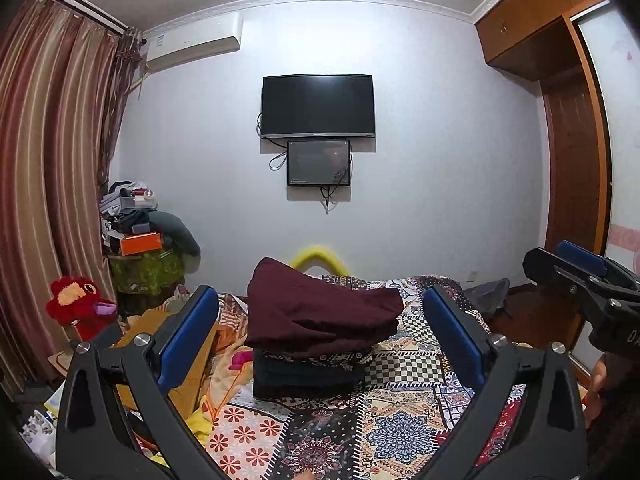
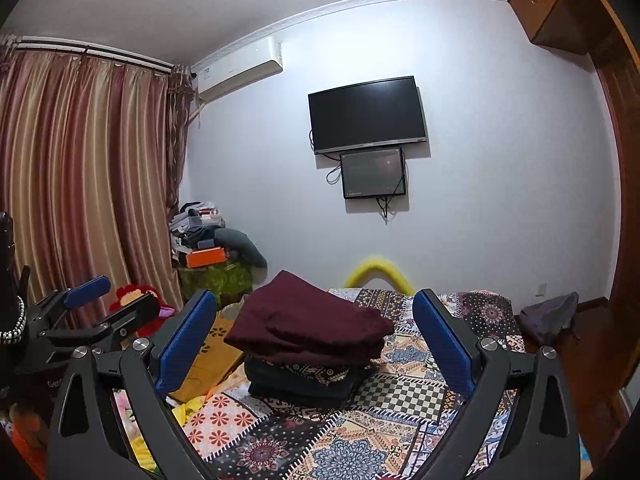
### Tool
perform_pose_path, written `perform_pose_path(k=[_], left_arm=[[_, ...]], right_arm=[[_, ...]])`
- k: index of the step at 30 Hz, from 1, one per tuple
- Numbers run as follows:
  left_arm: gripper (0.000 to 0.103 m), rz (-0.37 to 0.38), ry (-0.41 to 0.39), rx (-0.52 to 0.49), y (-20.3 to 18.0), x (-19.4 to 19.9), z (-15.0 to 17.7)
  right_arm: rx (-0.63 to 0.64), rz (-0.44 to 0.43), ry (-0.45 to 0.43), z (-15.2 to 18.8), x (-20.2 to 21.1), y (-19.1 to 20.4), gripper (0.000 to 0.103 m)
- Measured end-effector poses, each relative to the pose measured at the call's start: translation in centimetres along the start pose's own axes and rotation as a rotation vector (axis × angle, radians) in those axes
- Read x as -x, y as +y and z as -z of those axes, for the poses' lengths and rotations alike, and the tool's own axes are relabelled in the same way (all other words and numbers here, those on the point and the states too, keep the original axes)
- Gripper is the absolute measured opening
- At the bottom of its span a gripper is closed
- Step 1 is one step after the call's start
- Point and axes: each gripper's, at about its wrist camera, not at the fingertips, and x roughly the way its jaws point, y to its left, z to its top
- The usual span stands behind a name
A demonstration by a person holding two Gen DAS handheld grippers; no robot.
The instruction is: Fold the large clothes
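Left wrist view: left tongs [image 1: 320, 332] spread wide, empty, facing the folded maroon garment [image 1: 320, 312] topping a dark stack [image 1: 308, 376] on the bed [image 1: 400, 420].

Right wrist view: right tongs [image 2: 316, 336] likewise released; a careless nudge could topple the overhanging garment.

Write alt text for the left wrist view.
Open left gripper frames a folded maroon garment stacked on darker folded clothes on a patchwork bedspread. Right gripper at right edge; wall-mounted TV behind.
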Motion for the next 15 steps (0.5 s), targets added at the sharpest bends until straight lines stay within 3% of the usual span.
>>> perform_pose_path(k=[15], left_arm=[[0.103,0.015,0.021,0.007,-0.17,-0.27,0.24]], right_arm=[[-0.009,0.002,0.012,0.17,-0.40,0.11,0.098]])
